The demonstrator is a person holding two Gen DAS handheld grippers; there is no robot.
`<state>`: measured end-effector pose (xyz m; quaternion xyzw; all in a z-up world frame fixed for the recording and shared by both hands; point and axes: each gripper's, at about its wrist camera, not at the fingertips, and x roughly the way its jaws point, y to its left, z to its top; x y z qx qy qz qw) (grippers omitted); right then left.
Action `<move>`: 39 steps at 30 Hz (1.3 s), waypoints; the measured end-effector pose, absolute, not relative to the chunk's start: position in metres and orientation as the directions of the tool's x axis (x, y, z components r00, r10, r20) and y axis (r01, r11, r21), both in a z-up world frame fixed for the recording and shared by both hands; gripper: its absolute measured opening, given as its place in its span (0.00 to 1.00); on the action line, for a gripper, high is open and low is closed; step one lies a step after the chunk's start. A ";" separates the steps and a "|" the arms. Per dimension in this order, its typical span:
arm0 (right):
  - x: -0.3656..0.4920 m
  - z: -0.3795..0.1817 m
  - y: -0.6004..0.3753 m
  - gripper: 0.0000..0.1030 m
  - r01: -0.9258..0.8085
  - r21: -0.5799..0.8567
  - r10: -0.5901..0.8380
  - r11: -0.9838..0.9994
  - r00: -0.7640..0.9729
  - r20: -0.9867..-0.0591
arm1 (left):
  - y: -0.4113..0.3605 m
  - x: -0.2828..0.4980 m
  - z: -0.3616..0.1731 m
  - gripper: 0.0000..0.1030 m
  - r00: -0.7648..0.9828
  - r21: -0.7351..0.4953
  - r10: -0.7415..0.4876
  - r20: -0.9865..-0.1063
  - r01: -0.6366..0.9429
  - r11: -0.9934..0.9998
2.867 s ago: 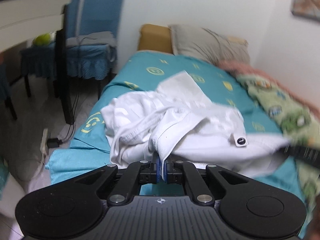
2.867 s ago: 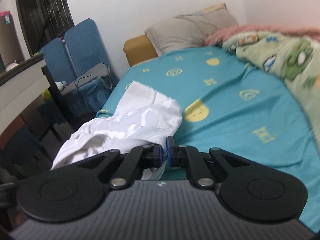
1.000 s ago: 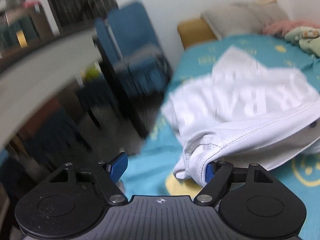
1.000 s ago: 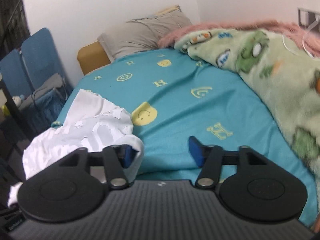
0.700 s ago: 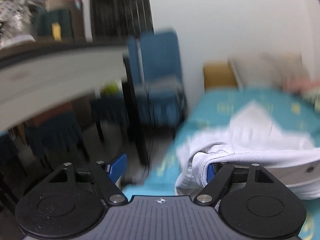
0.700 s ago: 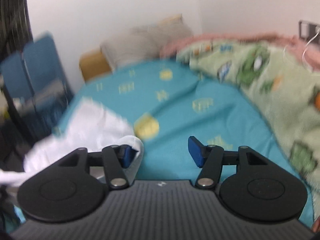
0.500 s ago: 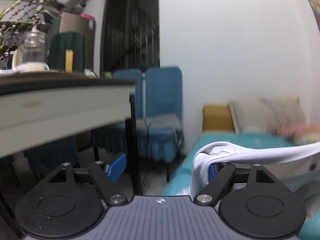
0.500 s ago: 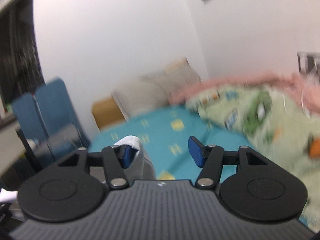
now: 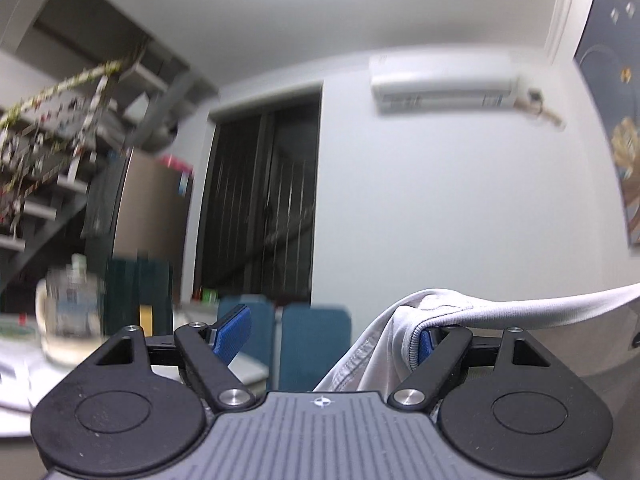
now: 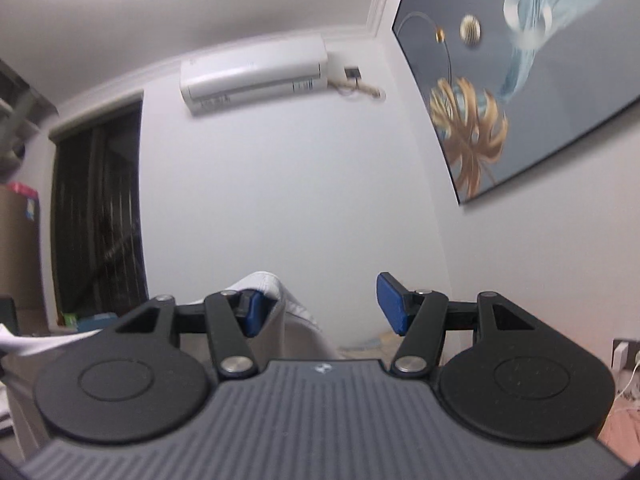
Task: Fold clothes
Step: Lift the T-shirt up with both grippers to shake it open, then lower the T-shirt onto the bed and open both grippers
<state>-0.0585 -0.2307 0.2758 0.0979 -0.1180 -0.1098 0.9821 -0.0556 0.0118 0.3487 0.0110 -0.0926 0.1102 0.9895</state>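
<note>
The step in hand seems to be the lifting and spreading of the white garment (image 9: 472, 312) before any fold is made: both cameras look at walls and ceiling, and no bed or other flat place shows in either view. The left gripper (image 9: 334, 334) stands wide; the garment is not pinched but hangs hooked over the finger at 3 o'clock, and from there a stretched edge runs out of the picture toward 3 o'clock. The blue pad (image 9: 232, 332) at 9 o'clock is bare. The right gripper (image 10: 322, 308) is also wide apart, and here the cloth (image 10: 280, 304) is draped over the finger at 9 o'clock, while the blue pad (image 10: 390, 306) at 3 o'clock touches nothing. So the garment is carried in the air between the two grippers, and I judge this hold to be loose. The next move probably calls for a gentle shake or a lowering onto a flat surface, keeping the edge tight so that the cloth does not slip off the fingers. Around: an air conditioner (image 10: 252, 76) at 12 o'clock on the wall, a dark door (image 9: 260, 216), a large painting (image 10: 520, 80) at 2 o'clock, blue chairs (image 9: 312, 344), and a blurred jar (image 9: 68, 320) on a table at 9 o'clock, which stands near the left side.
</note>
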 end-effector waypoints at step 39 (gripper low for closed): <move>0.336 0.108 -0.323 0.58 0.316 0.093 -0.291 0.944 0.933 -0.209 | -0.014 0.414 0.145 0.86 0.966 0.049 0.148 -0.211 -0.140 0.989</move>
